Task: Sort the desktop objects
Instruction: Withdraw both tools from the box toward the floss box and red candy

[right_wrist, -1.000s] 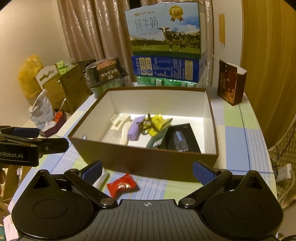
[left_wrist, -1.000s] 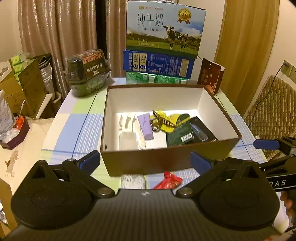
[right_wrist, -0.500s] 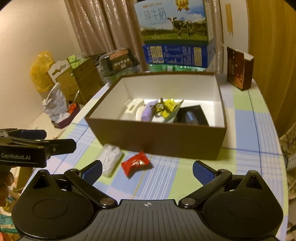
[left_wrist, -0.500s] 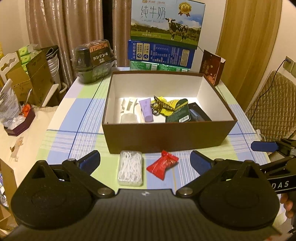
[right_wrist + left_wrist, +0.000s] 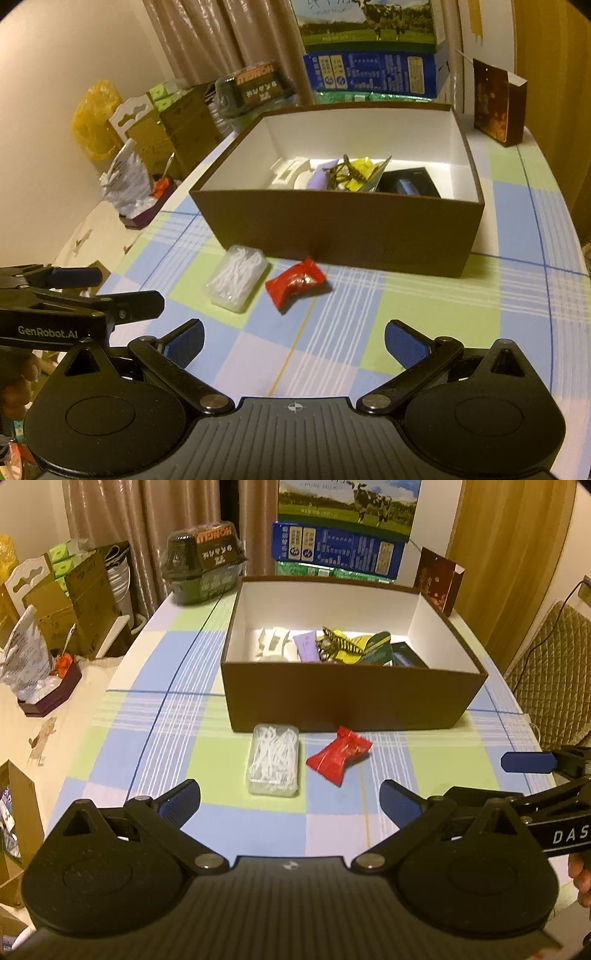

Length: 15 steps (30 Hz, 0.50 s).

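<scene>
Black plastic fills the bottom of both wrist views: the left gripper [image 5: 288,799] and the right gripper [image 5: 293,339], each with blue-padded fingers spread wide apart and nothing between them. Both hang above a tablecloth checked in blue, green and white [image 5: 207,827].

Just beyond the fingers, near the centre of each frame, lie two loose things. One is a clear plastic case of white floss picks [image 5: 273,765], lying flat. Just beside it on its right, not touching, is a red foil sweet wrapper [image 5: 339,755].

Behind them, in the middle of the frame, stands a brown cardboard box with a white inside [image 5: 343,698], open at the top. In it lie a white plastic clip [image 5: 271,644], a lilac tube [image 5: 306,648], a yellow packet [image 5: 351,644] and a black flat package [image 5: 408,182].

Farther back, at the upper centre, a blue carton [image 5: 336,550] sits under a milk carton printed with a cow [image 5: 351,498]. At the upper left is a dark lidded container [image 5: 205,563]; at the upper right, a small dark red box [image 5: 437,578].
</scene>
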### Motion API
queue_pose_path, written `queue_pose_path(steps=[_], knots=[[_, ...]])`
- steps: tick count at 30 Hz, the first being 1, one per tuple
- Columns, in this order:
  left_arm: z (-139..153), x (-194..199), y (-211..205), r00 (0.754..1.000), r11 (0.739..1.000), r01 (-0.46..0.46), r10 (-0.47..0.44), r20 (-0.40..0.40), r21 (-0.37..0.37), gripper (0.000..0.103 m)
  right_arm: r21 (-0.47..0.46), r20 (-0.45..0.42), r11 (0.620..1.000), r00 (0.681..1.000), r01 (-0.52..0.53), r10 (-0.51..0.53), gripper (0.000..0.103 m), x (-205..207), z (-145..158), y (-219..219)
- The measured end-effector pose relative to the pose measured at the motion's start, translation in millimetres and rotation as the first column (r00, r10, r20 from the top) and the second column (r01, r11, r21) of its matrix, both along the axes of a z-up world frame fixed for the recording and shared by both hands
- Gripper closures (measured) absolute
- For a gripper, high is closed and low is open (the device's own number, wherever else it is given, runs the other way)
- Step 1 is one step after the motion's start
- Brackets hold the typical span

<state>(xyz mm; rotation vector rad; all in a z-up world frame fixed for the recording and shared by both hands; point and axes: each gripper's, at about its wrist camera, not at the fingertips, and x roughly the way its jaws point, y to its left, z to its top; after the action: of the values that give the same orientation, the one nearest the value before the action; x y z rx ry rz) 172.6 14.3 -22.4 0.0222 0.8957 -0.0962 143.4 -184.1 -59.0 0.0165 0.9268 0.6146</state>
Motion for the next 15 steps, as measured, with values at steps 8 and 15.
queue_pose_path(steps=[8, 15], knots=[[-10.0, -5.1, 3.7, 0.999, 1.000, -0.003, 0.004, -0.032, 0.005, 0.001, -0.011, -0.050, 1.000, 0.999, 0.003, -0.004, 0.002, -6.6, -13.0, -2.2], [-17.9, -6.4, 4.8, 0.998, 1.000, 0.000, 0.000, -0.063, 0.002, 0.001, -0.017, -0.078, 1.000, 0.997, 0.015, -0.017, 0.002, -7.6, -21.6, -2.4]])
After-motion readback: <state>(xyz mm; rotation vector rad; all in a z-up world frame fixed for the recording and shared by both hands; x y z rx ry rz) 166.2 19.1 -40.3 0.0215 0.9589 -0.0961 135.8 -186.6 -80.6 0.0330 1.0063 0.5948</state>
